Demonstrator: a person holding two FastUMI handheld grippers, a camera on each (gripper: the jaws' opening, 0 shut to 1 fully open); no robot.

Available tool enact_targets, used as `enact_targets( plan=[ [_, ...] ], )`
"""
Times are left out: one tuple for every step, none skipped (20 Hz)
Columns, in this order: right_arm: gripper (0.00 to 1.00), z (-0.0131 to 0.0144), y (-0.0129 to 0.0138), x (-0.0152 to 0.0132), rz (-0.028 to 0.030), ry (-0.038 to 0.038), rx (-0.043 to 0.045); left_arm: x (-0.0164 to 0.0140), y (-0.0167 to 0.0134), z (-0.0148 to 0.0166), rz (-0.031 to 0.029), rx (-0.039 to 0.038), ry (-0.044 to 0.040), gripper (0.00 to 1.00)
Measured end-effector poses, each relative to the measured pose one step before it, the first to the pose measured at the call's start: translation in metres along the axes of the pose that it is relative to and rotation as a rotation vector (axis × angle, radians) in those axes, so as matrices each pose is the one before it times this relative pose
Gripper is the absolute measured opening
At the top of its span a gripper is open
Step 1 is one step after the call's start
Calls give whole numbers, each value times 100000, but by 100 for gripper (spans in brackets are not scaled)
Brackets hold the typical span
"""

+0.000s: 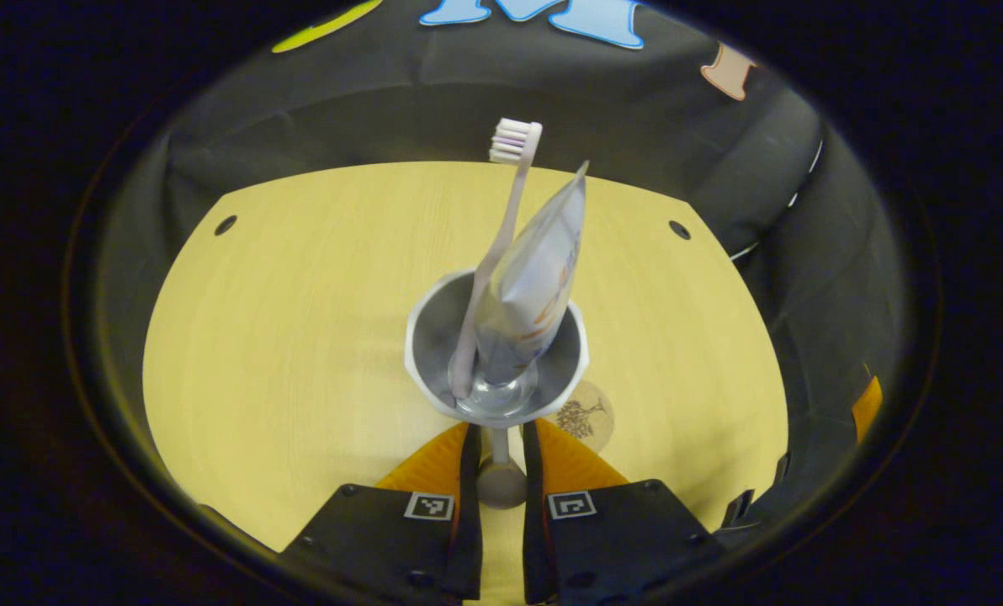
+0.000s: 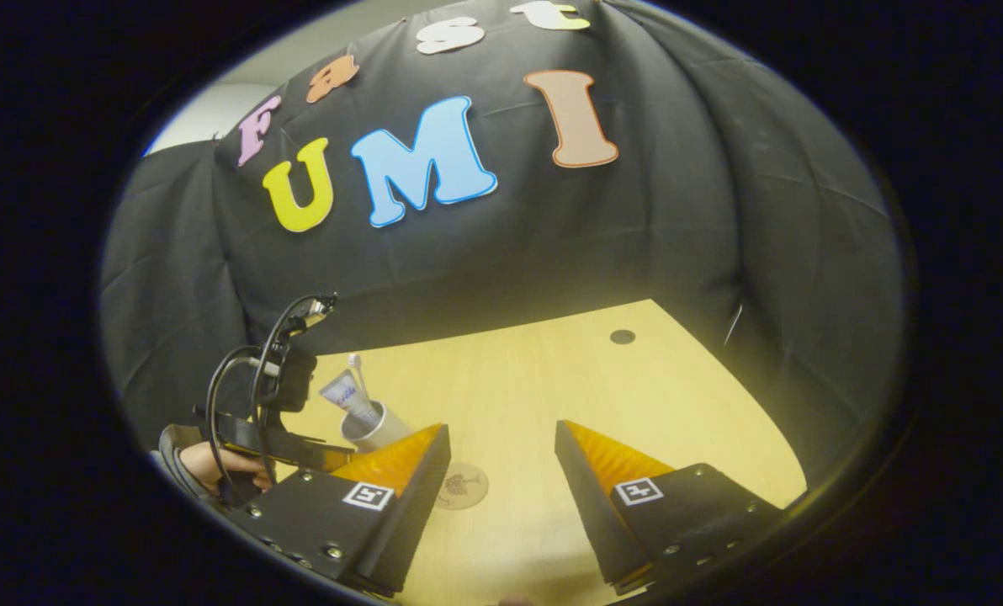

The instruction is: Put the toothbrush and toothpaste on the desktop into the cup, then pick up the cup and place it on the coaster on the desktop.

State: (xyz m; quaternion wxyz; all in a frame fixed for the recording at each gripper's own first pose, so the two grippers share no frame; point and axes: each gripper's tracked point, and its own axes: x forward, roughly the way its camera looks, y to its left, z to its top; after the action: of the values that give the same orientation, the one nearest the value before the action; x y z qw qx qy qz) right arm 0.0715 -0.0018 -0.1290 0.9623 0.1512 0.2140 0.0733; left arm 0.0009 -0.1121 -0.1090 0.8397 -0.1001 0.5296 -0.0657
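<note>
The left gripper [image 1: 499, 454] clamps the handle of the cup [image 1: 496, 349], lifted over the desk [image 1: 299, 337] near its front edge, toothbrush [image 1: 506, 227] and toothpaste [image 1: 539, 278] upright inside. The coaster [image 1: 587, 416] lies just beyond. The right gripper [image 2: 501, 463] hangs spread, grasping nothing.

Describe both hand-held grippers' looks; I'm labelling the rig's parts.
The left hand-held gripper and right hand-held gripper match: black blocky bodies with screws, a square black-and-white marker on each half, and wedge-shaped orange ribbed fingers. The right gripper view shows the left unit carrying looping black cables.
</note>
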Motion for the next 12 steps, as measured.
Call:
enact_targets(
  plan=[
    [80,-84,-183,-343,-88,-213,-283,0,-762,-316,-935,477,688,26],
    [80,44,-68,-149,-108,-180,-188,33,-616,-370,-795,941,699,26],
    [80,-133,-231,-329,-154,-98,-21,12,-661,-359,-508,1076,607,26],
    [80,11,-278,-264,-215,-108,199,3,-514,-250,-213,1210,731,26],
    [80,-102,-157,-143,-155,85,333,157,-75,-50,-114,1141,851,26],
    [80,-38,-190,-209,-198,165,444,379,-623,-402,-222,967,888,26],
    [80,-188,-291,-111,-222,56,429,153,-404,-283,-146,699,901,26],
    [80,-15,-183,-152,-269,43,352,51,-545,-538,-146,707,877,26],
    [80,-65,-147,-80,-226,46,256,57,-221,-340,46,622,623,26],
    [80,-9,-146,-130,-208,-18,182,44,-223,-316,171,809,593,26],
    [80,-43,-130,-93,-63,-18,194,-10,-137,-169,215,534,593,26],
    [80,39,-93,-132,-55,-76,151,150,-180,-55,100,392,508,26]
  ],
)
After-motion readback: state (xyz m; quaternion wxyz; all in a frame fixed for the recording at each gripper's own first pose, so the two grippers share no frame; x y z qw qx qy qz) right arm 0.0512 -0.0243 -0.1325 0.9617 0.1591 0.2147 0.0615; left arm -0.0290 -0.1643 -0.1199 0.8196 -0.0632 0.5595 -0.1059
